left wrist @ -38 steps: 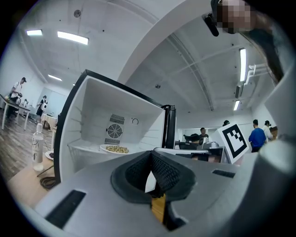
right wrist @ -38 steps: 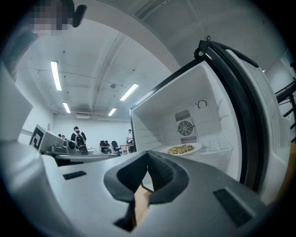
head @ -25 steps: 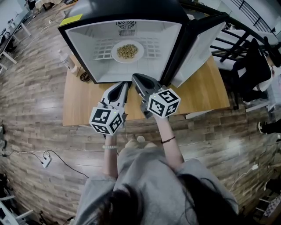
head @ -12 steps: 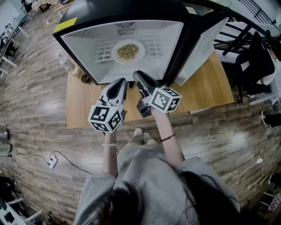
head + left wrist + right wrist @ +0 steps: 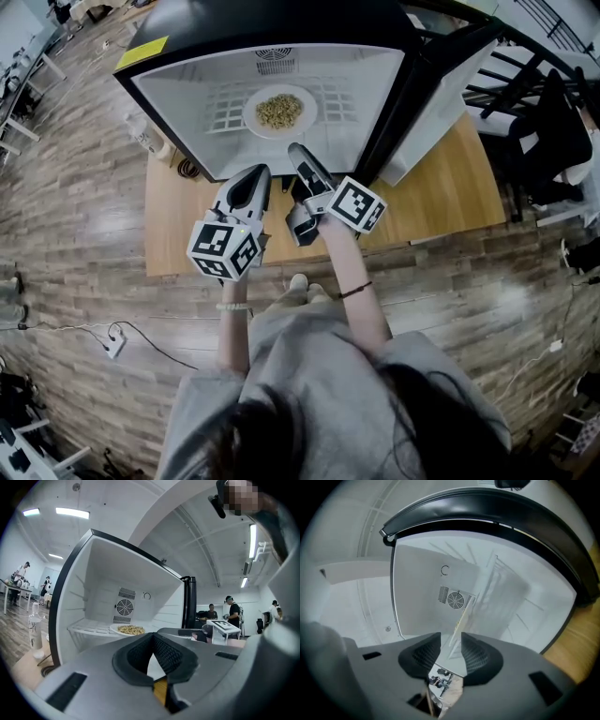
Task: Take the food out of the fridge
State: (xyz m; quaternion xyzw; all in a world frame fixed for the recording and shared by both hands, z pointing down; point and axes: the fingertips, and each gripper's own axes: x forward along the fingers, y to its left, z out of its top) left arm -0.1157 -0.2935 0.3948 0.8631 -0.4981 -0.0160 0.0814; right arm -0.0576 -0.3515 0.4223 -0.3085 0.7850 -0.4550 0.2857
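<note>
A white plate of brownish food point(image 5: 279, 111) lies on the wire shelf inside the open fridge point(image 5: 178, 103); it also shows in the left gripper view as the plate point(image 5: 130, 630). My left gripper point(image 5: 251, 174) hovers just before the fridge opening, level, pads touching at the tip with nothing between them point(image 5: 152, 637). To its right my right gripper point(image 5: 299, 153) is rolled onto its side at the fridge's front edge, below the plate. Its jaws point(image 5: 450, 645) are opening, a clear gap between the pads and nothing in it. The plate point(image 5: 462, 619) appears edge-on beyond them.
The fridge stands on a wooden table point(image 5: 441, 197), its door point(image 5: 431, 103) swung open to the right. A clear bottle point(image 5: 141, 136) stands left of the fridge. Black chairs point(image 5: 525, 103) stand at the right. People stand far off in the room.
My right gripper has rolled onto its side, opened its jaws and moved closer to the fridge opening. The left gripper has edged forward a little.
</note>
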